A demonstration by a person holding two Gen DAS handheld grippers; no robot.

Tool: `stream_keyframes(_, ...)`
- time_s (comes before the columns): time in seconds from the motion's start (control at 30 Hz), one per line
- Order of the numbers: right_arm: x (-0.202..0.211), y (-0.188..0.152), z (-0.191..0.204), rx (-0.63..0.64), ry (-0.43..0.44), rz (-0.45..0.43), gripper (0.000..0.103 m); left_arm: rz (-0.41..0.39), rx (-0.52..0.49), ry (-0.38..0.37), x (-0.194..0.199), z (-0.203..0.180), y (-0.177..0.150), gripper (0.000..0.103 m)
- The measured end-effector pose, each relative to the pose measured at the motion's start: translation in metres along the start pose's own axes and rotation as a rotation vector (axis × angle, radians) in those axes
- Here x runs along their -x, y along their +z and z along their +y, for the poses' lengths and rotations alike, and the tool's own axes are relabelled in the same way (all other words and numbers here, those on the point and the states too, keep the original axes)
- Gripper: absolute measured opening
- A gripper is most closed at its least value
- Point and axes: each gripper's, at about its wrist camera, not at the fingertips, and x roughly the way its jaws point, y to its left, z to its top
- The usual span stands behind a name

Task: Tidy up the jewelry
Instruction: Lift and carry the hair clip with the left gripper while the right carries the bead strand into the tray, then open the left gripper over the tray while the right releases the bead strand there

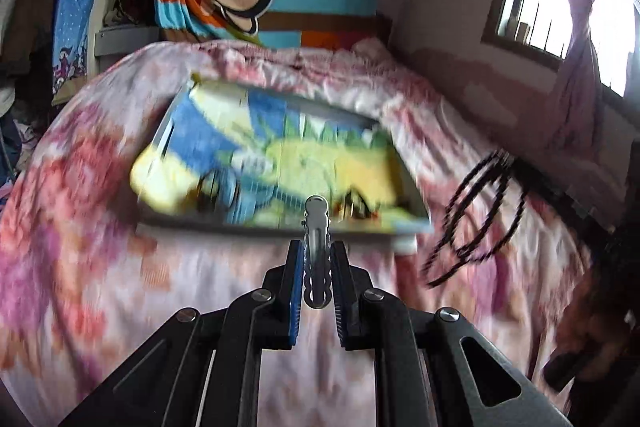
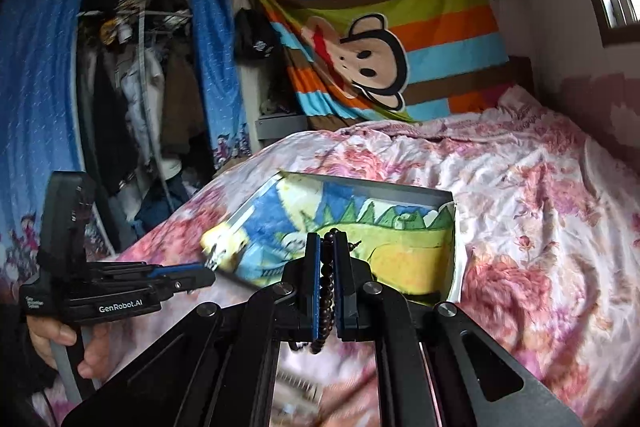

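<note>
Left gripper (image 1: pixel 317 259) clamped on a silver hair clip (image 1: pixel 316 227), tip toward 12 o'clock over the flowered bedspread (image 1: pixel 120 227). Right gripper (image 2: pixel 328 255) closed on a dark bead string (image 2: pixel 327 267), loose end dangling at 6 o'clock. Open box (image 2: pixel 440 193) lined with a dinosaur print just beyond. Black bead loop (image 1: pixel 476 211) at 3 o'clock of the box

A silver metal hair clip (image 1: pixel 316 251) with a scalloped edge stands nearly upright at lower centre of the left wrist view, its rounded tip uppermost. A string of dark round beads (image 2: pixel 327 291) hangs at lower centre of the right wrist view, its tail dangling below. An open shallow box (image 2: pixel 447 201), lined with a blue, yellow and green dinosaur cloth, lies mid-frame on the bed.
</note>
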Motion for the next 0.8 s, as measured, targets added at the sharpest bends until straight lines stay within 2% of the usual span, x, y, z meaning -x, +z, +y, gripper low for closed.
stream_keyframes(0.13, -0.035, 0.006, -0.015, -0.003, -0.027, 0.013, 0.006, -0.001, 0.02, -0.005, -0.031, -0.001, 0.032, 0.013)
stream_keyframes(0.27, -0.072, 0.001, -0.038, -0.049, -0.029, 0.075, 0.006, 0.049, 0.052, -0.007, -0.075, -0.003, 0.05, 0.013)
stream_keyframes(0.53, -0.116, -0.032, -0.072, -0.092, -0.04, 0.232, 0.006, 0.135, 0.07, 0.013, -0.129, -0.005, 0.045, 0.013)
stream_keyframes(0.8, -0.124, -0.048, -0.082, -0.129, -0.044, 0.316, 0.006, 0.218, 0.102, 0.033, -0.151, -0.006, 0.04, 0.013)
